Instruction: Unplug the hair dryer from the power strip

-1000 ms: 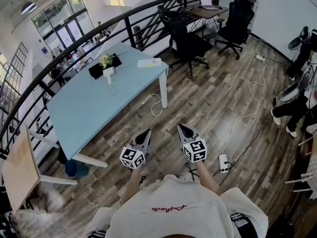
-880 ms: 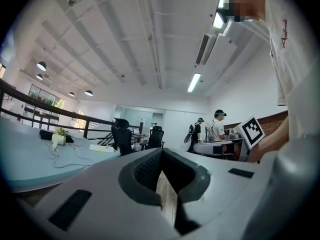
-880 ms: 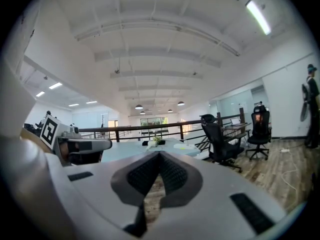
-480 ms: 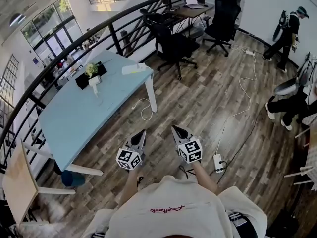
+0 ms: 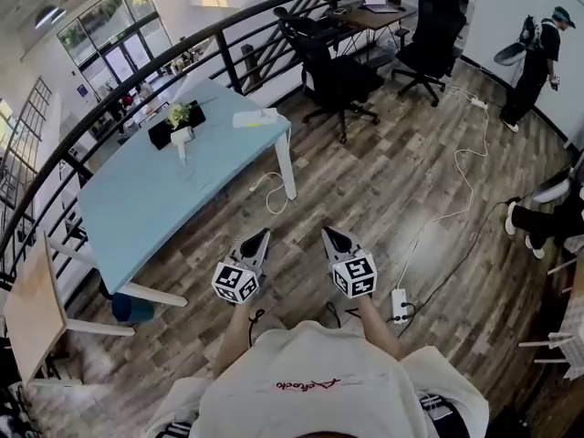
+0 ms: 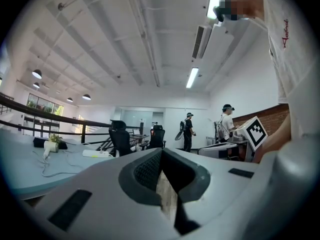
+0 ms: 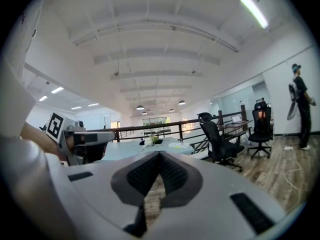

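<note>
The white hair dryer [image 5: 181,138] stands on the light blue table [image 5: 146,208], far ahead and to the left. A white power strip [image 5: 255,117] lies near the table's far corner, and a white cable [image 5: 270,191] hangs from the table edge to the floor. My left gripper [image 5: 259,238] and right gripper [image 5: 328,235] are held side by side over the wooden floor, well short of the table. Both are shut with nothing between the jaws. The left gripper view shows the hair dryer [image 6: 49,146] and the power strip [image 6: 97,154] small at the left.
A black box with flowers [image 5: 173,124] sits beside the dryer. Black office chairs [image 5: 339,78] stand beyond the table by a railing [image 5: 228,39]. A second power strip [image 5: 399,305] with cables lies on the floor at my right. A person [image 5: 537,51] stands far right; a wooden side table [image 5: 36,322] stands left.
Both grippers have moved forward over the floor together, still shut. The view has swung slightly, and a standing person has come into sight at the back right.
</note>
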### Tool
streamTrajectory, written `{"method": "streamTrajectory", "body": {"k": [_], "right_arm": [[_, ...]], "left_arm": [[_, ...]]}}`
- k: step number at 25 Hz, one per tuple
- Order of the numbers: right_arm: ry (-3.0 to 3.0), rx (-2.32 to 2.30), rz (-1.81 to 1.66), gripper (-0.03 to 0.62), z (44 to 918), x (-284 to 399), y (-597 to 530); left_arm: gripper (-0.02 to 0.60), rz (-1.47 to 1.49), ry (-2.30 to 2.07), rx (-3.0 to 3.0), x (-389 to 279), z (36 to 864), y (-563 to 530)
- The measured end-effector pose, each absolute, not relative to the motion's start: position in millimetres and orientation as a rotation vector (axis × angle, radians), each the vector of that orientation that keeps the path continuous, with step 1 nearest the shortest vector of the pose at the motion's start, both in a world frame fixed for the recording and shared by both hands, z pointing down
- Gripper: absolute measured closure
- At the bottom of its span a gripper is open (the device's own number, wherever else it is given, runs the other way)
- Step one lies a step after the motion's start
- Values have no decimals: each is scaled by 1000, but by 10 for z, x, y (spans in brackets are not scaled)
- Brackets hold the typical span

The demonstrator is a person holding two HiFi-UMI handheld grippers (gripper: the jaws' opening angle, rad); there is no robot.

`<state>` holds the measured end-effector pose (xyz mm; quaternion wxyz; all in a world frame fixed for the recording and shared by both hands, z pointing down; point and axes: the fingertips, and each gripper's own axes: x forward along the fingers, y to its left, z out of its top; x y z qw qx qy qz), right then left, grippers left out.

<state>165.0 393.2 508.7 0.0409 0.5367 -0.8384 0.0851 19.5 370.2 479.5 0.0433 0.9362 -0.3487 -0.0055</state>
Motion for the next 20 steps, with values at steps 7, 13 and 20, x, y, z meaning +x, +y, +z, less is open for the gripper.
{"method": "streamTrajectory", "body": {"k": [7,13,20], "right_arm": [[-2593,1632,290,577,5155,1623,3941],[-2601,1612,278,576,5186,1511,3877],[-2566,1617,262,577,5255,1456,3652]], "left_arm": [[574,33,-1128,2857,50,4778,3722],[574,46,-1144,2841,-49,4838,3640],[574,3,-1107,2839,-45,4936,3366]]}}
